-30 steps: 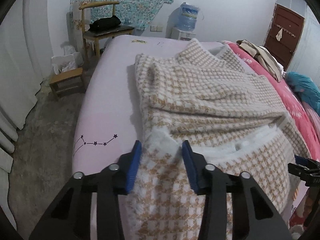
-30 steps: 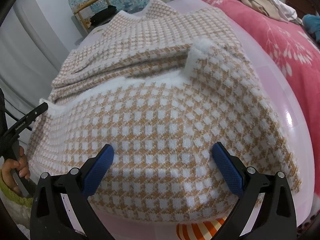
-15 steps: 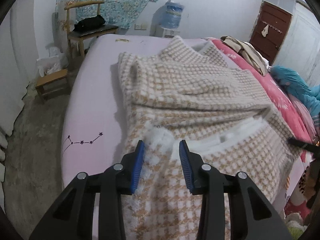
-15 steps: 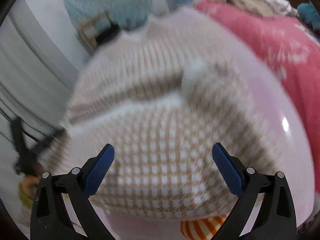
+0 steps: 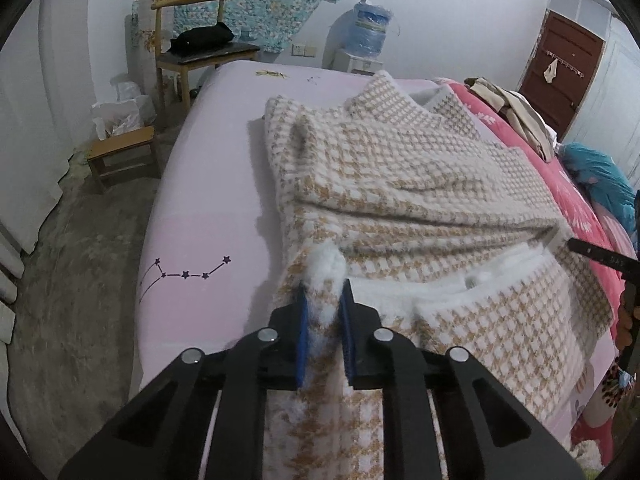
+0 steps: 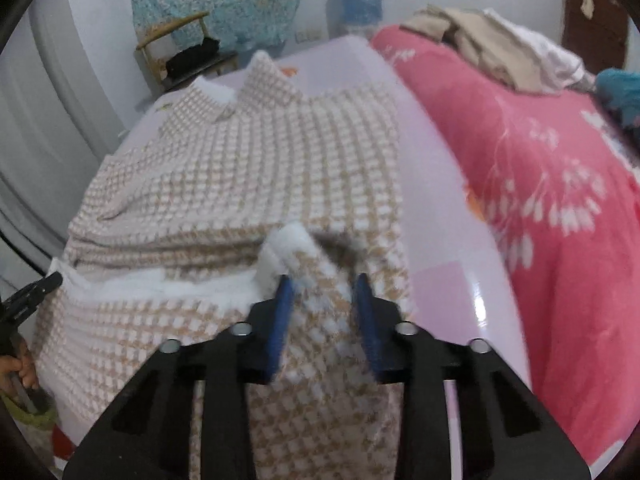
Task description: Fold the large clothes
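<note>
The checked coat (image 5: 400, 200), tan and white with a fluffy white lining, is lying spread over the pale pink bed (image 5: 208, 184), its collar pointing toward the far end and its near hem folded back so that the lining is showing as a white band across the middle.

The left tongs (image 5: 323, 316) are pinching a corner of the coat's near edge: the blue pads (image 5: 303, 340) are sitting close together with a tuft of white lining bulging up between and above them, and the cloth is running down from there toward the camera.

The right tongs (image 6: 323, 308) are gripping the opposite near corner, though the right wrist view is somewhat blurred. The pads (image 6: 280, 320) there are standing a little wider apart, with a bunched fold of checked cloth filling the gap and a flap of white lining poking up just beyond the tips.

Alongside the coat, a red flowered quilt (image 6: 540, 168) is covering the other side of the bed, with beige clothes (image 6: 472, 36) piled at its far end. Beyond the bed, a wooden chair (image 5: 192, 44) is standing against the wall, holding a black bag (image 5: 202, 36), and a water jug (image 5: 370, 28) is sitting further along the wall.
</note>
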The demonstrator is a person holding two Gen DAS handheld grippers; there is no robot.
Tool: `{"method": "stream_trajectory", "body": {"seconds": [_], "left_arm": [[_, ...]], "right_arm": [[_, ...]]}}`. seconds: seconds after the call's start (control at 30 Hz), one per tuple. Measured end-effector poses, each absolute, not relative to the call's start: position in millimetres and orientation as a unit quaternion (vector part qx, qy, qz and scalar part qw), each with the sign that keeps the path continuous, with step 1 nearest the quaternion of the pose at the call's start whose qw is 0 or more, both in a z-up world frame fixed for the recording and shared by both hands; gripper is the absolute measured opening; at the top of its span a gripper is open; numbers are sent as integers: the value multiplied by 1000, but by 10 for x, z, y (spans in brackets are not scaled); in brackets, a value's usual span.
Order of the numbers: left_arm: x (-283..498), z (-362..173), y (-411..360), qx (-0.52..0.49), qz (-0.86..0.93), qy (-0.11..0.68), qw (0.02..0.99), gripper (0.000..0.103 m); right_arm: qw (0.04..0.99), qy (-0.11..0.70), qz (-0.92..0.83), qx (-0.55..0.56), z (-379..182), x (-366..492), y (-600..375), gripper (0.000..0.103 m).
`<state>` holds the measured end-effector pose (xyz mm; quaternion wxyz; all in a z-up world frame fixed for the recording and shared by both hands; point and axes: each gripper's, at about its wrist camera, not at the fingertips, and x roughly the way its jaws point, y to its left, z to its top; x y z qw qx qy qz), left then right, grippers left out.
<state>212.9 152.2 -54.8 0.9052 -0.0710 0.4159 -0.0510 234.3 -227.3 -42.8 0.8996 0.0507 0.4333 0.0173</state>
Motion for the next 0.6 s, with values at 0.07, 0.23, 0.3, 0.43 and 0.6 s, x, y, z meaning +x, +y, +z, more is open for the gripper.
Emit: {"method": "stream_trajectory", "body": {"seconds": [0.07, 0.23, 0.3, 0.43, 0.6], "left_arm": [[2100, -511, 1517, -68, -52, 407, 909, 12], [2049, -438, 1500, -56, -55, 391, 917, 12], [2044, -419, 1502, -58, -56, 387, 919, 11], [2011, -356, 1500, -60, -55, 377, 923, 11], [1999, -164, 1487, -60, -62, 351, 932, 11]], "right_arm": [[899, 435, 22, 42, -431, 2299, -2266, 18], [900, 435, 34, 17, -401, 2239, -2222, 10], [902, 429, 32, 13, -369, 2231, -2223, 7], [913, 407, 21, 31, -224, 2136, -2280, 6], [927, 371, 6, 58, 8, 1941, -2417, 6]]}}
